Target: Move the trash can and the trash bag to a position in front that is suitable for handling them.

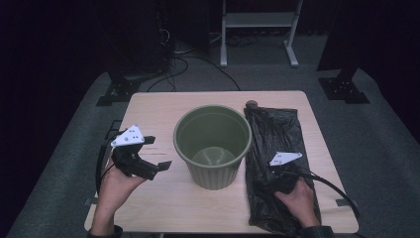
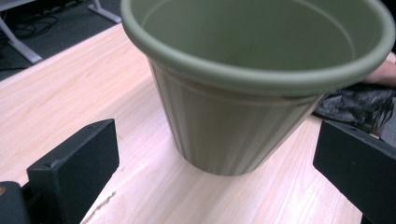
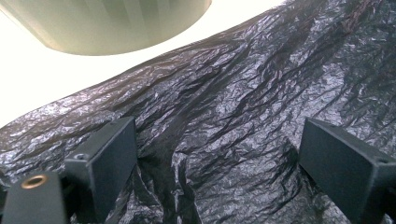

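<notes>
A: Where does the bucket (image 1: 213, 146) stand?

B: Upright in the middle of the bench (image 1: 163, 106), a little nearer the front edge than the back. It is green, ribbed down the sides, with a thick rolled rim, and nothing lies inside it.

A: And the black bag (image 1: 275, 144)?

B: Flat and crinkled on the right half of the bench, running from near the back edge down to the front edge. Its left border lies just beside the bucket's base; whether the two touch, I cannot tell.

A: What is the right gripper (image 1: 278, 174) doing?

B: It sits low over the bag, toward the front right corner, the person's right hand (image 1: 299, 198) behind it. In the right gripper view the jaws stand wide apart, with wrinkled plastic spread under and between them. Their tips are down at the plastic, but nothing is pinched.

A: The left gripper (image 1: 159, 167)?

B: Held above the bench near the left edge, aimed at the bucket. The left hand (image 1: 116, 186) comes in over the front left corner. In the left gripper view the jaws are spread wide, the bucket's lower wall between them but farther off, so they are apart from it. Past the bucket, that view catches a strip of the bag (image 2: 359, 105).

A: Anything else on the bench?

B: A small round dark thing (image 1: 251, 104) at the bag's back end, too small to make out.
</notes>
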